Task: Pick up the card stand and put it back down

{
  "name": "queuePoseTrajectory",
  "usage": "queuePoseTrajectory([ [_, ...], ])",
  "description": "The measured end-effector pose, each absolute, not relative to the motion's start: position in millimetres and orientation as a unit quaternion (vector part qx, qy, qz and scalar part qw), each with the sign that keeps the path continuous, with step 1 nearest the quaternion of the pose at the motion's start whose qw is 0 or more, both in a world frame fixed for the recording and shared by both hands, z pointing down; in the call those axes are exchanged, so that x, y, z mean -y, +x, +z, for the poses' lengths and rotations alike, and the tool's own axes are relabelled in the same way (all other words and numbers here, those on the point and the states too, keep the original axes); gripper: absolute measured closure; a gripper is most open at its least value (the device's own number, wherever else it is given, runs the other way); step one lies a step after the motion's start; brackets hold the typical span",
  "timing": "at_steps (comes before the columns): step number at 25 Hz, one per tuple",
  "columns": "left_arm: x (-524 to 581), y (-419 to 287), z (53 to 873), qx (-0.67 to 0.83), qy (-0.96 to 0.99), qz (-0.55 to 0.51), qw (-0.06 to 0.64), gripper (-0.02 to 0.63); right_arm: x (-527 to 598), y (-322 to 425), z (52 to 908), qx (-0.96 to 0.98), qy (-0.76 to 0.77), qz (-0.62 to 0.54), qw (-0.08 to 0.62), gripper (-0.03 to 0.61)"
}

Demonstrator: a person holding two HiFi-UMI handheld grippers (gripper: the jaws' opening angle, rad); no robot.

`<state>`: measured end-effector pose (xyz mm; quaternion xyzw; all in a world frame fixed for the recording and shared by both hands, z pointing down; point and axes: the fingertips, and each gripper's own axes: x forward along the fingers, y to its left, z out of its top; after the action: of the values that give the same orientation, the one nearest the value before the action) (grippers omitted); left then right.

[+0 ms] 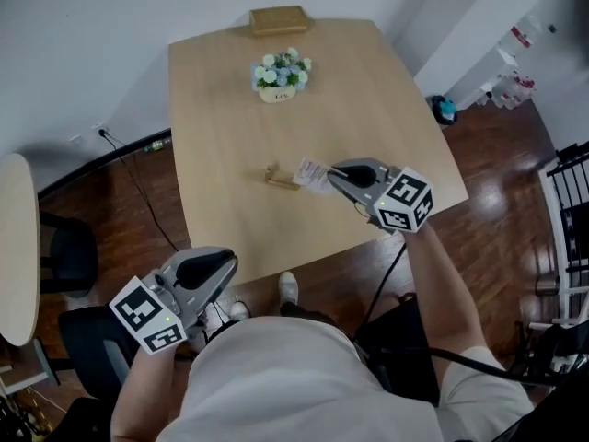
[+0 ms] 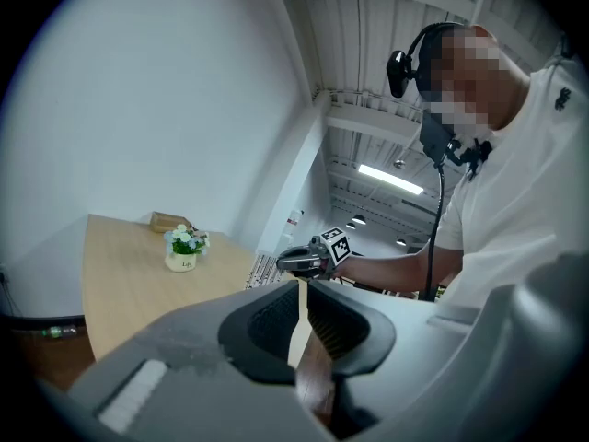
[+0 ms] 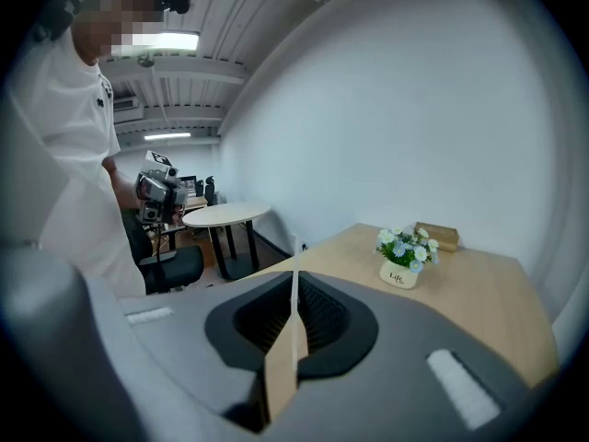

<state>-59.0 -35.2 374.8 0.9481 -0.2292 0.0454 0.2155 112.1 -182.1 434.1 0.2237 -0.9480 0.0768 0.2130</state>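
Pick-up looks done: right hand-held gripper (image 1: 333, 174) pinches the card stand (image 1: 291, 175) at its tips, seemingly clear of the bench (image 1: 230, 109) below; set-down not yet done, left hand-held gripper (image 1: 226, 265) near-closed and empty.

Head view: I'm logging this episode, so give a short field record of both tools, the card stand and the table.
right tool: shut on the card, above the table
card stand: wooden base at the card's far end; lifted or resting, cannot tell
left tool: off the table's near edge, jaws together, empty
flower pot: upright, far half of table
wooden box: at far edge
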Motion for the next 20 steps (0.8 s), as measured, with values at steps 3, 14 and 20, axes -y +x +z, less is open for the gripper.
queuePoseTrajectory([
  [3, 24.5, -65.7, 373.3, 0.208, 0.954, 0.043, 0.213, 0.58, 147.0, 117.9, 423.8, 0.943, 0.246, 0.079, 0.211, 0.558],
  [14, -18.7, -82.0, 376.4, 0.138, 0.966, 0.038, 0.213, 0.584, 22.6, 120.4, 413.0, 0.918, 0.326, 0.109, 0.197, 0.558],
  [20, -29.0, -86.8, 373.0, 0.118, 0.971, 0.039, 0.205, 0.588, -16.5, 110.5, 403.7, 0.914, 0.345, 0.12, 0.179, 0.558],
])
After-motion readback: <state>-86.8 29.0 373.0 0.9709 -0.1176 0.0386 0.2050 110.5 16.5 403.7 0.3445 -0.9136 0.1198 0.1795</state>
